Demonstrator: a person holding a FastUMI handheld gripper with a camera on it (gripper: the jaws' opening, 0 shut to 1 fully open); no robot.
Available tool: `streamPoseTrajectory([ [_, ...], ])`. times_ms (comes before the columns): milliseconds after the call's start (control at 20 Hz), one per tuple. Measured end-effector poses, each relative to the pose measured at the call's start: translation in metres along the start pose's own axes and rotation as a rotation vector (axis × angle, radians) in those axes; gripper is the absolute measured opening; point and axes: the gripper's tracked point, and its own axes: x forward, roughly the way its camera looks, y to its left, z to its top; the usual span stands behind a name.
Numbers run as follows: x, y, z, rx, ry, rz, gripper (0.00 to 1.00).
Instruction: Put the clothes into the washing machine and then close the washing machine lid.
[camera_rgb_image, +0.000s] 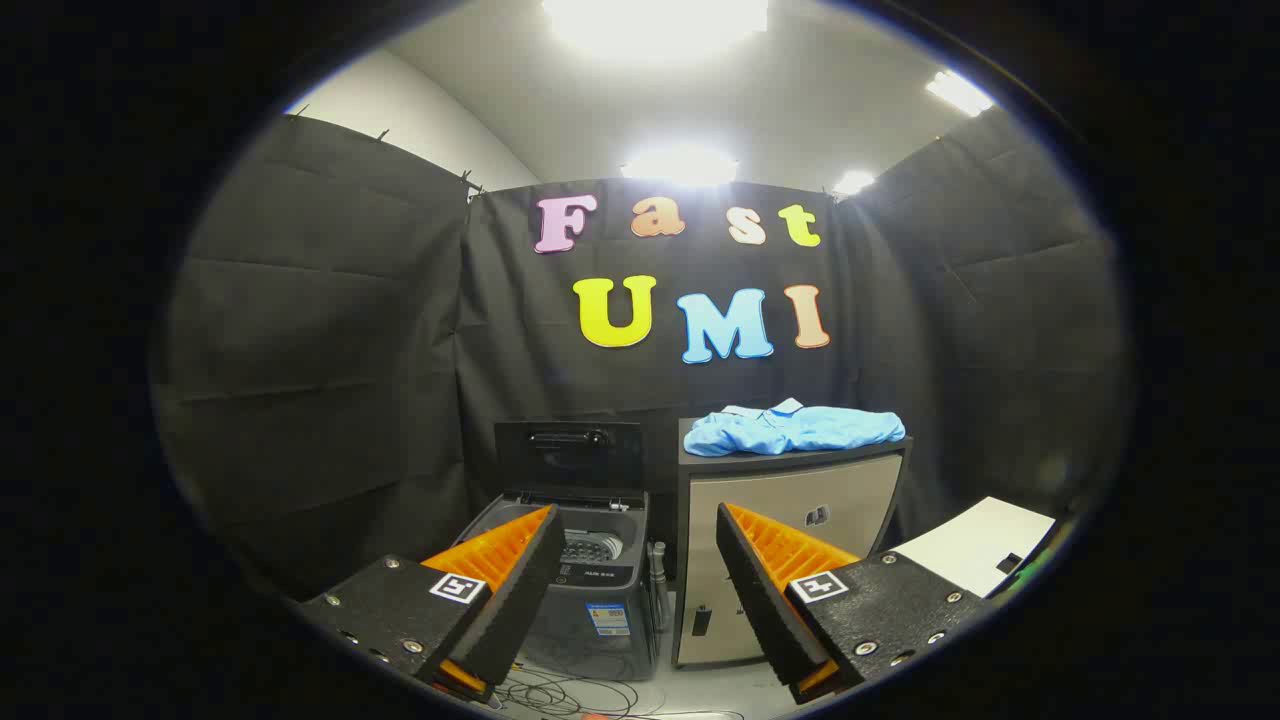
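Note:
A light blue garment (795, 429) lies crumpled on top of a beige cabinet (790, 500), well beyond my fingers. To the cabinet's left stands a small dark top-loading washing machine (590, 590) with its lid (570, 455) raised upright, and the drum opening shows behind my left finger. My gripper (640, 540) is open, its two fingers spread wide with nothing between them, held some way back from both the machine and the cabinet.
Black cloth walls close the booth on three sides. A white board (975, 545) sits low to the right of the cabinet. Loose cables (570, 695) trail on the pale floor in front of the washing machine.

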Motion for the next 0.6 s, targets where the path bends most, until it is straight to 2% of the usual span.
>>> streamPoseTrajectory([
  [600,0.0030,0.0073,-0.0049,-0.004,0.018,0.023,0.95],
])
